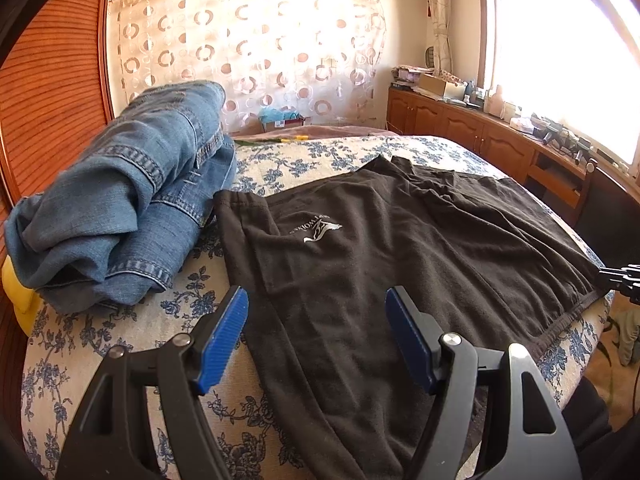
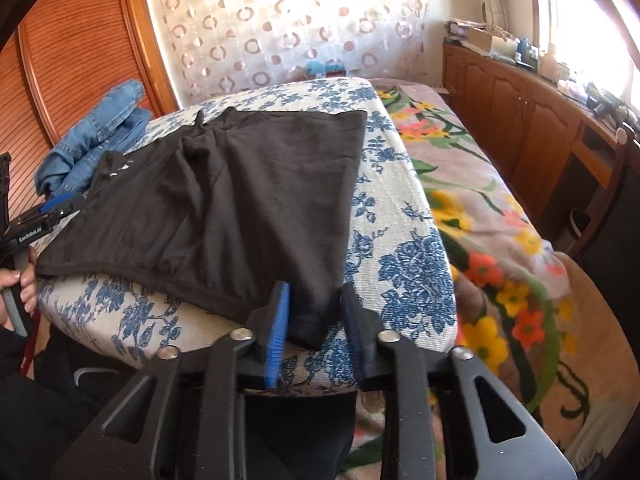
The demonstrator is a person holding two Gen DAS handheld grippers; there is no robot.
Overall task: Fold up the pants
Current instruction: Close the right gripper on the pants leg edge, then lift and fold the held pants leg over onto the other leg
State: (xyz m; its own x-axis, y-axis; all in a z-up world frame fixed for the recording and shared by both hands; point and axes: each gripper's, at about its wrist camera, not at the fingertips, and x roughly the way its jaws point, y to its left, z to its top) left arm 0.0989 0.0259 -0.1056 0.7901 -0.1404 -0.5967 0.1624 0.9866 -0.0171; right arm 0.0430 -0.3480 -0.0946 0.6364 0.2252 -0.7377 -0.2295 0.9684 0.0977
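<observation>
The black pants (image 2: 224,200) lie spread on the blue-flowered cushion (image 2: 404,264) that sits on top of the bed (image 2: 500,220), with the printed logo (image 1: 316,232) facing up near the cushion's left side. One corner of the pants hangs a little over the near edge of the cushion. Beside them, at the far left corner, a pile of blue jeans (image 1: 132,208) rests, touching the black cloth at its edge.

The right gripper (image 2: 316,320) has its two blue pads on both sides of this hanging corner, and they are not yet closed on it; a gap is visible on each side of the cloth. The left gripper (image 1: 316,328) hovers above the other part of the pants near the near edge, its pads wide apart and holding nothing.

I judge that the step now is to take hold of the near edge for the first fold. To do it well, the right gripper should go a bit deeper so it catches every layer, not only the tip. The left gripper should come down on the hem, so both lift together and the cloth stays flat, away from the jeans
</observation>
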